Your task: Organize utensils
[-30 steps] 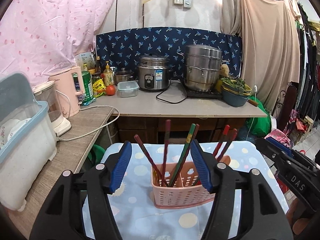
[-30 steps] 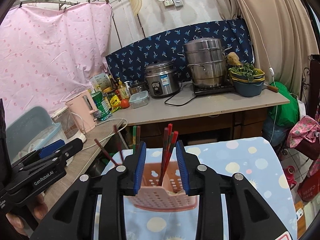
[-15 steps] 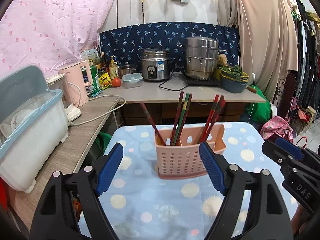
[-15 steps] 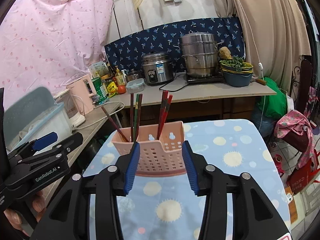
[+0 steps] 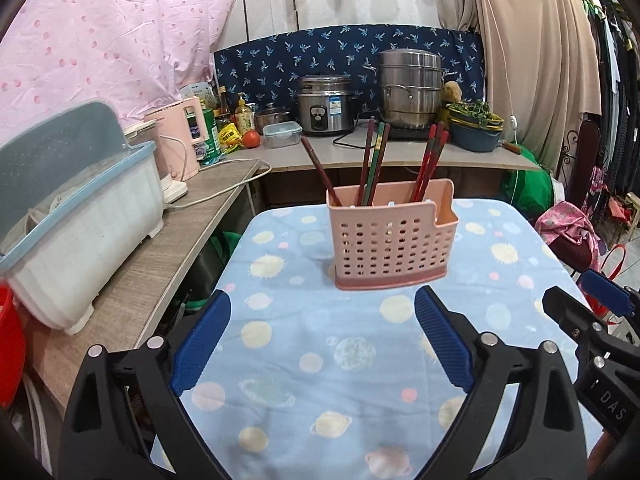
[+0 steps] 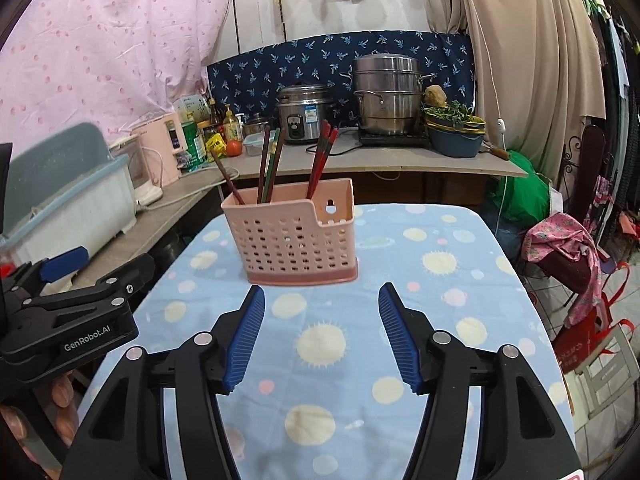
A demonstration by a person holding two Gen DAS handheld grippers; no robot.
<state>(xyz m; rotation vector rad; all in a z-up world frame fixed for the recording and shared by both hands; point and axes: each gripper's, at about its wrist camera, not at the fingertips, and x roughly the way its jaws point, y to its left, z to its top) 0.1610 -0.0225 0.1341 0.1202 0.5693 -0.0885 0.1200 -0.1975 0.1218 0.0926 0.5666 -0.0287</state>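
Both grippers, left point(image 5: 322, 340) and right point(image 6: 321, 330), have backed off the basket point(image 5: 392, 236), jaws spread; chopsticks point(image 5: 374, 160) stand inside, seemingly sorted, and a careless return could tip it.

Both tools have been drawn back from the pink basket point(image 5: 392, 236). The right tool point(image 6: 321, 334), earlier closed around the chopsticks point(image 6: 320, 162), has been opened wide and emptied; the left tool point(image 5: 322, 344) has been spread further apart.
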